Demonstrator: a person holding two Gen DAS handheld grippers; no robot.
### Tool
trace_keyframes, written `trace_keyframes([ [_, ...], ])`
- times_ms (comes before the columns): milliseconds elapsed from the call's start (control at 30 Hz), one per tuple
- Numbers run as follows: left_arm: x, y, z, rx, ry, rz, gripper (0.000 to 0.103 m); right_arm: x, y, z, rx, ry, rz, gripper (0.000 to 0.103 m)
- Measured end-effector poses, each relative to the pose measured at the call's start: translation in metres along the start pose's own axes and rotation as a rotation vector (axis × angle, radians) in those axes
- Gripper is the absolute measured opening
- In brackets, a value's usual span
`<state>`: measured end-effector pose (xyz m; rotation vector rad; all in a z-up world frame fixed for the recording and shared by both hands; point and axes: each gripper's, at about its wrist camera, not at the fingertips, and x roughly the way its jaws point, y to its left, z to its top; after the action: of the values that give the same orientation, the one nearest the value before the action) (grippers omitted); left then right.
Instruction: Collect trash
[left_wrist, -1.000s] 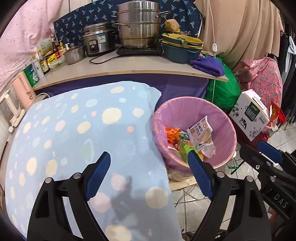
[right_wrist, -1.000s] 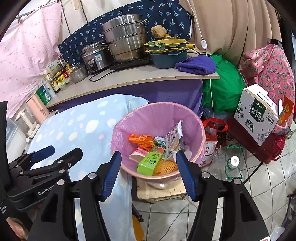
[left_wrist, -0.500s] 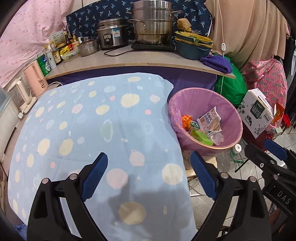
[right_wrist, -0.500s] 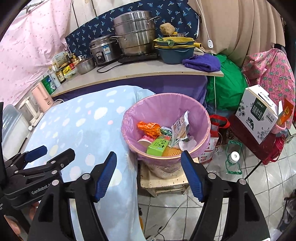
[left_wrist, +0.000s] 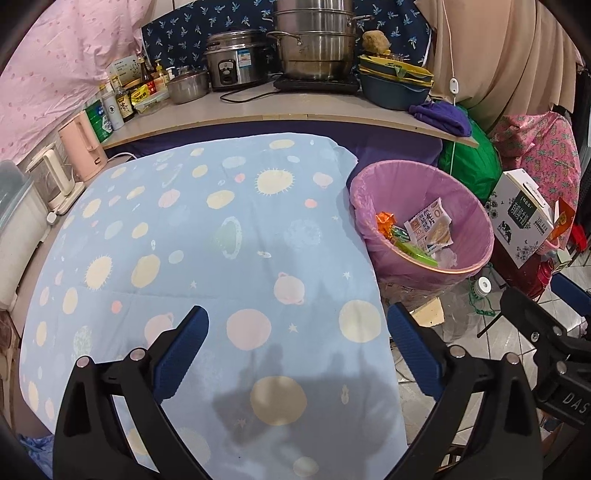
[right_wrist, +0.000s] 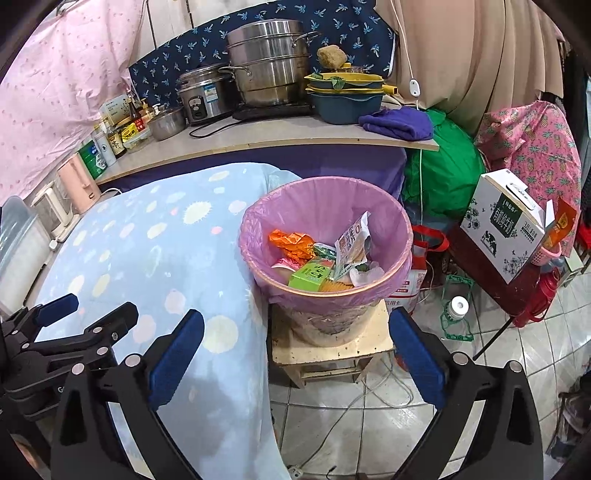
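A bin with a pink liner (right_wrist: 325, 206) stands on a low wooden stool (right_wrist: 332, 350) beside the table; it also shows in the left wrist view (left_wrist: 421, 184). Inside lie an orange wrapper (right_wrist: 290, 242), a green carton (right_wrist: 310, 275) and a printed snack packet (right_wrist: 351, 243). My left gripper (left_wrist: 295, 354) is open and empty above the blue dotted tablecloth (left_wrist: 207, 229). My right gripper (right_wrist: 293, 358) is open and empty, in front of the bin and above the stool. Each gripper shows at the edge of the other's view.
A counter (right_wrist: 258, 138) behind holds steel pots (right_wrist: 269, 77), a rice cooker (right_wrist: 203, 98), stacked basins (right_wrist: 345, 96), bottles and a purple cloth (right_wrist: 399, 123). A milk carton box (right_wrist: 506, 221), a green bag (right_wrist: 439, 173) and a small bottle (right_wrist: 456, 306) are on the tiled floor to the right.
Both grippers have pulled back and up from the bin. The bin now looks smaller and farther, and more of the tablecloth and the stool shows. Both stay open and empty.
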<state>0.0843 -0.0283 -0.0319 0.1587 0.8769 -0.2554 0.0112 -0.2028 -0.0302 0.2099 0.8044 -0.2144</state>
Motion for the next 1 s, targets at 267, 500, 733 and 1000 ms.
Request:
trace_keyframes([
  [267, 0.003, 0.001, -0.005, -0.009, 0.014, 0.012, 0.094, 0.000, 0.000, -0.005, -0.014, 0.009, -0.024, 0.097],
  [500, 0.004, -0.002, -0.007, 0.006, 0.004, 0.028, 0.094, 0.004, -0.003, -0.010, -0.015, 0.024, -0.040, 0.097],
  [733, 0.007, -0.008, -0.008, 0.010, -0.007, 0.028, 0.094, 0.008, -0.008, -0.010, -0.011, 0.027, -0.057, 0.097],
  [1000, 0.017, -0.011, -0.010, -0.014, 0.023, 0.050, 0.093, 0.012, -0.010, -0.012, -0.016, 0.035, -0.063, 0.097],
])
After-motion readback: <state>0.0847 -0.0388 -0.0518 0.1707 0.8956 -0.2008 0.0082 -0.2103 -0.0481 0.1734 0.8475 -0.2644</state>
